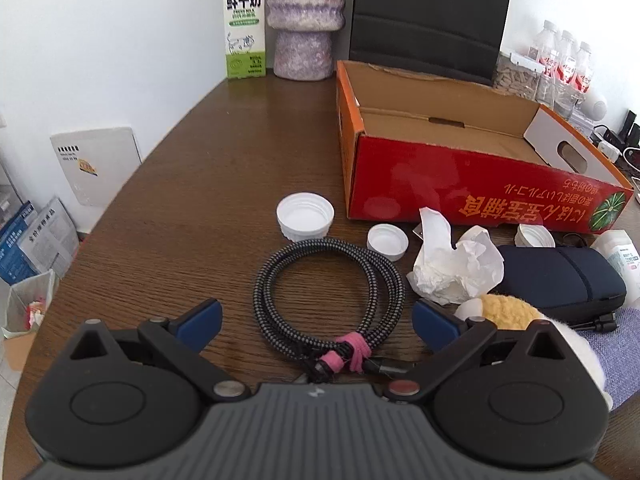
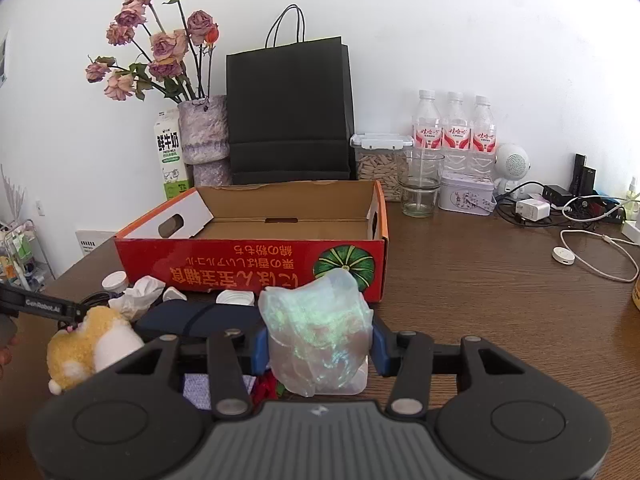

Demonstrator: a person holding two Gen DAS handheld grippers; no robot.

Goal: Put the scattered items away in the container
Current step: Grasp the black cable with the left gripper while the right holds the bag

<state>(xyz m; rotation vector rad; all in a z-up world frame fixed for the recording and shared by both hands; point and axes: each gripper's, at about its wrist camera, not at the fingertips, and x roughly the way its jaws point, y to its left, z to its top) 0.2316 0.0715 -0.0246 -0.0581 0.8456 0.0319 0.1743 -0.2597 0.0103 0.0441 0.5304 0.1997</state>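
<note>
Right gripper (image 2: 318, 346) clamps iridescent bag (image 2: 316, 332) — contents indistinct.

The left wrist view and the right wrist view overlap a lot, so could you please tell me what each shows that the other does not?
Only the left wrist view shows the coiled braided cable with its pink tie, lying between the open fingers of the left gripper. Only the right wrist view shows the iridescent translucent bag clamped in the right gripper, the dried roses and the drinking glass. Both show the red cardboard box, milk carton, crumpled tissue, dark pouch and plush toy.
</note>
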